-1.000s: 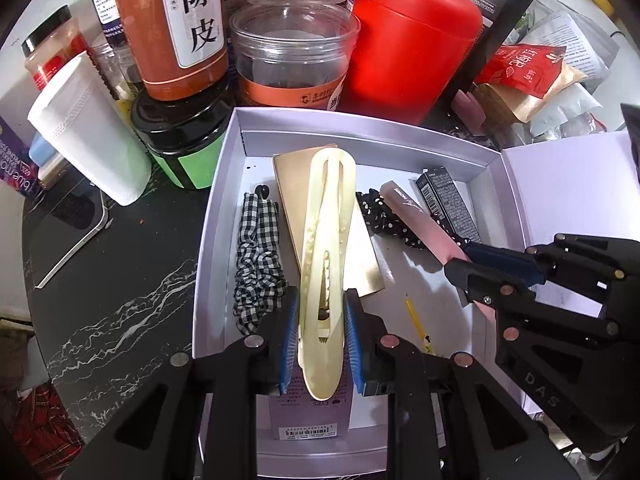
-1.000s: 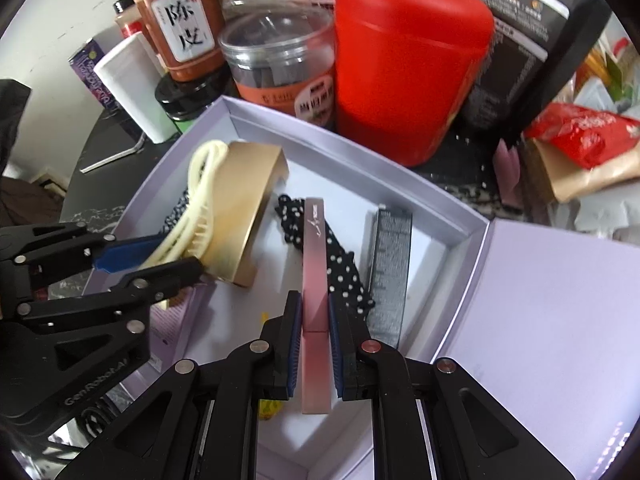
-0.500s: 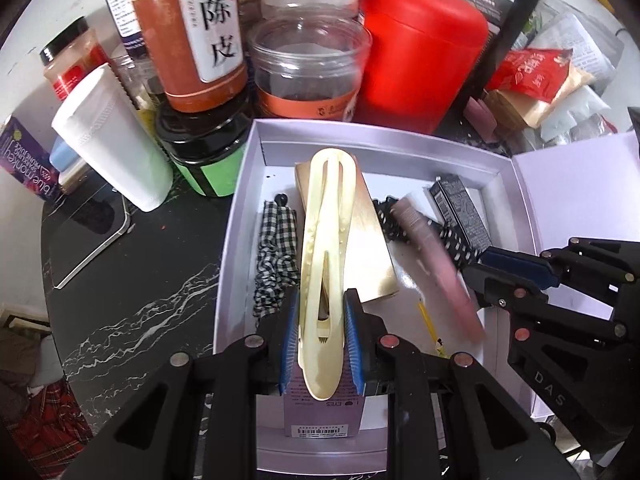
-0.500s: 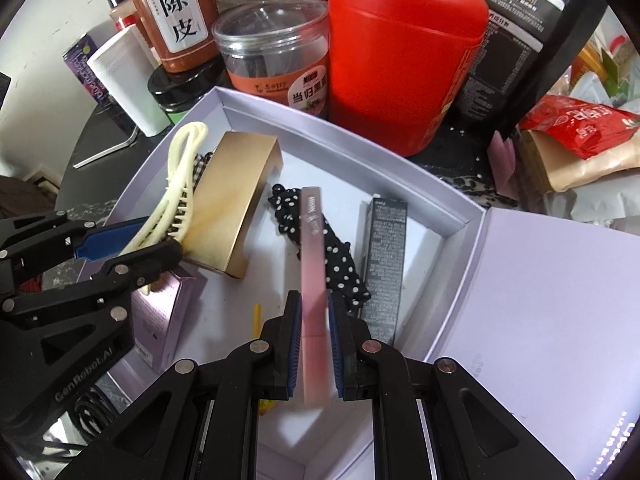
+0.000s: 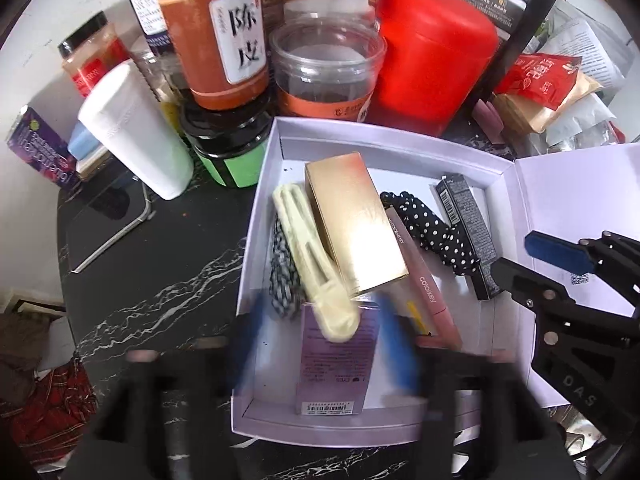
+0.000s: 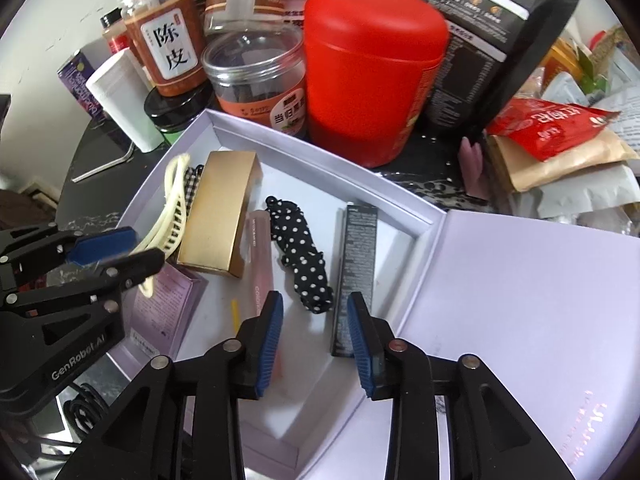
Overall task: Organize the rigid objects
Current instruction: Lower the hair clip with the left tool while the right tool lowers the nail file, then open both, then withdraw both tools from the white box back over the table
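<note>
- Hair clip (image 5: pixel 310 264), cream plastic, long and slotted: long axis running diagonally in the left wrist view, far tip toward upper left, near end resting on the purple carton (image 5: pixel 336 360); placed inside the white box (image 5: pixel 256 248) between the gingham scrunchie (image 5: pixel 280 276) and the gold carton (image 5: pixel 352 228).
- Pink tube (image 6: pixel 260 264), slim and matte, lettered "colorkey": lying flat lengthwise, just right of the gold carton and touching the polka-dot scrunchie (image 6: pixel 302 256).
- Black carton (image 6: pixel 356 272), narrow, fine white print, unreadable: parallel to the tube, along the right wall of the box.
- Left gripper (image 5: pixel 320 344): motion-blurred, blue pads spread wide on either side of the clip's near end, gripping nothing.
- Right gripper (image 6: pixel 316 340): ribbed blue pads well apart, empty, above the box floor between tube and black carton.
- Background: brown jar (image 6: pixel 168 40) labelled "陈皮", clear jar (image 6: pixel 260 84) with orange band, smooth red canister (image 6: pixel 372 68), red foil packet (image 6: pixel 548 124); black marbled tabletop (image 5: pixel 152 272).
</note>
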Motion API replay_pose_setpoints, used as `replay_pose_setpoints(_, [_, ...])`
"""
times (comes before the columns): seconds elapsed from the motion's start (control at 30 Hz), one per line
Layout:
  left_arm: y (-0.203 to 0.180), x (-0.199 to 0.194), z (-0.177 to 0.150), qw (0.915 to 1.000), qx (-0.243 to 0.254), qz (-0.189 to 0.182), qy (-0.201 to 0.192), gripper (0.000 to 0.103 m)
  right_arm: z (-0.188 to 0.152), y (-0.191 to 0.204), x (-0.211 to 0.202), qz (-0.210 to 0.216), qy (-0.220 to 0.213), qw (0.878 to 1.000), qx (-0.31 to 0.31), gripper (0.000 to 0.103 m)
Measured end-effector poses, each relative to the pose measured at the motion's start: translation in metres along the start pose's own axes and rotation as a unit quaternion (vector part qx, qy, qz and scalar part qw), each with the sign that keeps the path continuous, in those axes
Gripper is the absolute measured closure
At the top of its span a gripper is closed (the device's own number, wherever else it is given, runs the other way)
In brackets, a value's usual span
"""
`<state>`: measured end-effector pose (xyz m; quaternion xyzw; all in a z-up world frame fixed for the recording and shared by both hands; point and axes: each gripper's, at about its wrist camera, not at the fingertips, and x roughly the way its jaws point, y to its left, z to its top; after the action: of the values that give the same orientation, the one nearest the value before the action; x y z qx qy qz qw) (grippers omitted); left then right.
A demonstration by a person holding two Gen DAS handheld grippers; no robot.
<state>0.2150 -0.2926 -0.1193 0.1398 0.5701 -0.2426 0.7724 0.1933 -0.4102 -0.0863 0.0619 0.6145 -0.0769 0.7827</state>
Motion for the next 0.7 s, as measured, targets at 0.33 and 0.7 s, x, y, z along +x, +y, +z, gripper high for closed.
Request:
replay_pose_setpoints(0.33, [0.004, -0.043, -0.004, 0.9992, -0.008, -0.002, -0.038, 0.02, -0.005, -0.007, -0.039, -0.01, -0.027, 1.0, 0.011, 0.054])
replay_pose_setpoints(0.7, [0.011, -0.105, -0.014, 0.996, -0.015, -0.001, -0.088, 0.02, -0.012, 0.005, -0.081, -0.003, -0.056, 0.998, 0.02, 0.053])
